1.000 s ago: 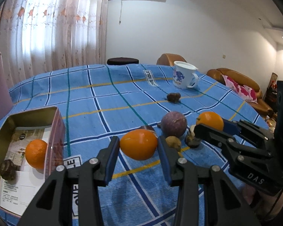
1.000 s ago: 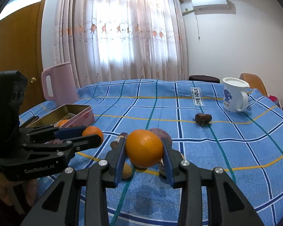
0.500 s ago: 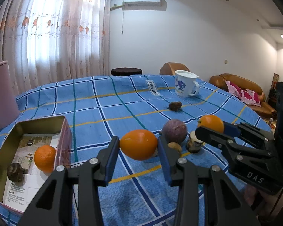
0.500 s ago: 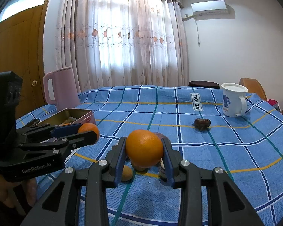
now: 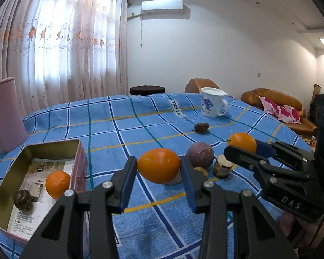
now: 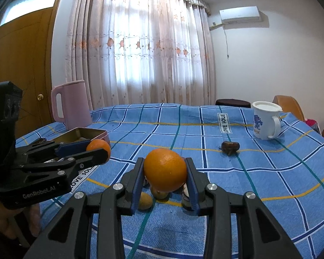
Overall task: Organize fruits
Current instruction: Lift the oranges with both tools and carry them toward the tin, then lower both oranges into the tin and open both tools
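My left gripper (image 5: 158,169) is shut on an orange (image 5: 159,165) and holds it above the blue checked tablecloth. My right gripper (image 6: 165,171) is shut on another orange (image 6: 165,169), also lifted; it shows in the left wrist view (image 5: 242,141). An open metal tin (image 5: 78,153) at the left holds one orange (image 5: 57,184) and a dark brown fruit (image 5: 23,198). On the cloth lie a purple round fruit (image 5: 199,155), a small tan fruit (image 5: 202,172), a short brown stub (image 5: 222,168) and a dark fruit (image 5: 202,127) farther back.
A white mug (image 5: 212,105) stands at the back right. A pink jug (image 5: 5,116) stands at the far left beside the tin. The table edge falls off at the right toward brown sofas (image 5: 276,105).
Both grippers have risen with their oranges; the table and loose fruits now sit lower in both views. The tin now shows more fully at the left.
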A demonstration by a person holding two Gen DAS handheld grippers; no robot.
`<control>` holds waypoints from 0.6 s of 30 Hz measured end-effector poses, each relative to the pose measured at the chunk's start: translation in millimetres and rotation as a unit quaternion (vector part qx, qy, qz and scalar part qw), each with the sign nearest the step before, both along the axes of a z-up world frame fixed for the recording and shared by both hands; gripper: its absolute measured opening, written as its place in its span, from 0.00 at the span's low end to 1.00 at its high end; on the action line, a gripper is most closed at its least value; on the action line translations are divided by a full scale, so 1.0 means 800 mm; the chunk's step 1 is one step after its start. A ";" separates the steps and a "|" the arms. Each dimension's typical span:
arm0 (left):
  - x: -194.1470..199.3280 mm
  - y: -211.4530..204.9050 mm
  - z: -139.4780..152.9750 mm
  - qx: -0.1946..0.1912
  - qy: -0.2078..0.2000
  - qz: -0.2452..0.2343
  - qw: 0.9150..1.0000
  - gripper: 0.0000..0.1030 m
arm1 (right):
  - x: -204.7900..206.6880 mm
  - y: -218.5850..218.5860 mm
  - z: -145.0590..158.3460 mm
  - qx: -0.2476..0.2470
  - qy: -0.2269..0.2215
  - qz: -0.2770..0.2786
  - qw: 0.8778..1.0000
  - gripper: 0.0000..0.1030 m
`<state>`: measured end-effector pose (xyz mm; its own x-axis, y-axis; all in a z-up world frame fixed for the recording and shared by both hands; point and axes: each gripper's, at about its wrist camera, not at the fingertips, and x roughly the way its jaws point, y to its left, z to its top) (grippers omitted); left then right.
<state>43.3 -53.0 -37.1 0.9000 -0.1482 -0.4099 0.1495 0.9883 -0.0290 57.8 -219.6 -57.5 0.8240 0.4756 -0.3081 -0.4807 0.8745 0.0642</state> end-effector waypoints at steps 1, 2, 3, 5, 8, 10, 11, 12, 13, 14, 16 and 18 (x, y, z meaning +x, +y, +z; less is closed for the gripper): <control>-0.001 0.000 0.000 0.001 -0.001 0.000 1.000 0.42 | -0.001 0.001 0.000 -0.002 -0.003 -0.001 1.000 0.37; -0.003 0.000 0.000 0.002 -0.002 0.000 1.000 0.42 | -0.001 0.001 0.001 -0.004 -0.004 -0.001 1.000 0.37; -0.003 0.000 0.001 0.002 -0.002 0.001 1.000 0.42 | -0.001 0.002 0.000 -0.005 -0.003 -0.002 1.000 0.37; -0.006 0.002 0.002 0.002 -0.002 0.000 1.000 0.42 | -0.001 0.003 0.001 -0.009 -0.002 -0.004 1.000 0.37; -0.006 0.004 0.004 0.001 -0.003 0.004 1.000 0.42 | 0.002 0.004 0.003 -0.009 0.003 -0.002 1.000 0.37; -0.009 0.011 0.008 -0.002 -0.006 0.011 1.000 0.42 | 0.004 0.005 0.008 0.001 0.009 0.004 1.000 0.37; -0.011 0.014 0.010 -0.003 -0.008 0.014 1.000 0.42 | 0.005 0.007 0.011 -0.001 0.007 0.006 1.000 0.37; -0.012 0.019 0.012 -0.004 -0.009 0.017 1.000 0.42 | 0.005 0.009 0.014 -0.002 0.005 0.008 1.000 0.37; -0.014 0.024 0.014 -0.006 -0.011 0.022 1.000 0.42 | 0.004 0.013 0.019 -0.005 0.002 0.012 1.000 0.37; -0.016 0.028 0.015 -0.008 -0.012 0.026 1.000 0.42 | 0.004 0.016 0.022 -0.005 0.001 0.015 1.000 0.37; -0.019 0.039 0.018 -0.008 -0.011 0.037 0.999 0.42 | 0.005 0.024 0.030 -0.002 0.001 0.026 1.000 0.37; -0.022 0.050 0.020 -0.009 -0.012 0.046 0.999 0.42 | 0.006 0.036 0.038 -0.006 -0.002 0.037 0.999 0.37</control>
